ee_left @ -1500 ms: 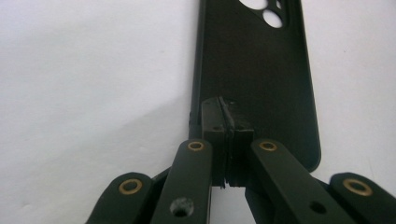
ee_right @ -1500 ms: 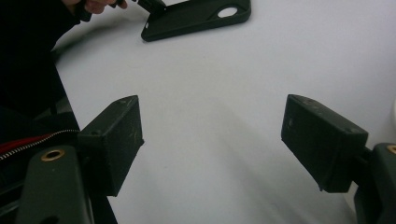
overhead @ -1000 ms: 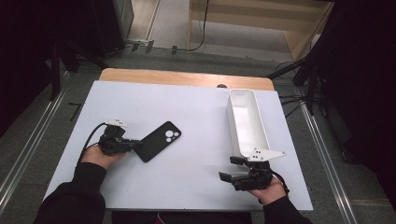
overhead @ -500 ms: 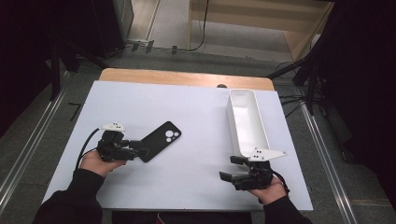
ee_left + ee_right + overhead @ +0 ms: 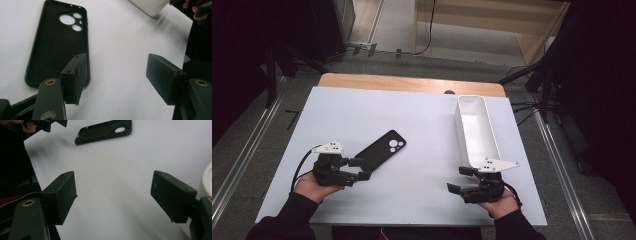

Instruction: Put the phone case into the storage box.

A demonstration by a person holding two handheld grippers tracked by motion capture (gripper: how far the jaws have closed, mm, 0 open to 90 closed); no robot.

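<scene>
Phone case (image 5: 378, 150): black, soft-looking, lying flat, inner side up, three round camera cutouts at far end, raised rim all round. Sitting on white table (image 5: 412, 115), well left of white bin (image 5: 476, 131), long axis slanting toward it. Left gripper (image 5: 360, 169) hovering just at case's near end, jaws having just been opening, now standing apart, not pressing on case. Right gripper (image 5: 457, 179) resting near bin's near end, jaws apart, holding nothing.
</scene>
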